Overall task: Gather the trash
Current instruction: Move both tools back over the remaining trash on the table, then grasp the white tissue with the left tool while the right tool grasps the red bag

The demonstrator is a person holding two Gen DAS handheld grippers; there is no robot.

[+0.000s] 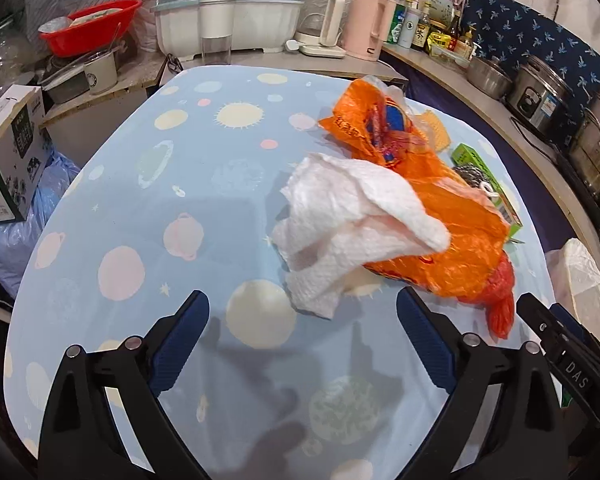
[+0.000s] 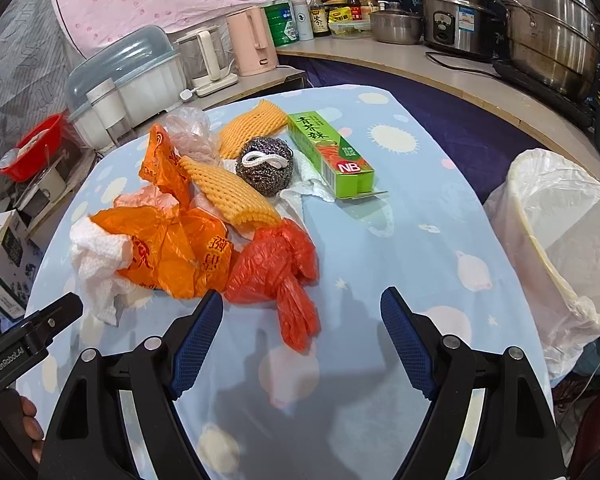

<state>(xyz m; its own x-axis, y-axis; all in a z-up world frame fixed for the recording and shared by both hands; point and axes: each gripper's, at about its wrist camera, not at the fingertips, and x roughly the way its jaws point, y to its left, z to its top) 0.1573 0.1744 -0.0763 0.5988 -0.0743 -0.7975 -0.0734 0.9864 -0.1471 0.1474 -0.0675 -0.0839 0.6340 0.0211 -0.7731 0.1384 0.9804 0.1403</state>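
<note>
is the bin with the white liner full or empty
Empty as far as shown: the white-lined trash bin beside the table shows only bare liner inside, though its bottom is out of view. All trash remains on the table.

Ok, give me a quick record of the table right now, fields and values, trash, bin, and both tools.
surface: table with blue planet-print cloth
trash pile: white paper towel, orange plastic bag, red plastic bag, yellow foam net, steel scourer, green box
bin: white-lined trash bin, off the table's right edge
left tool: open, holding nothing
right tool: open, holding nothing
</note>
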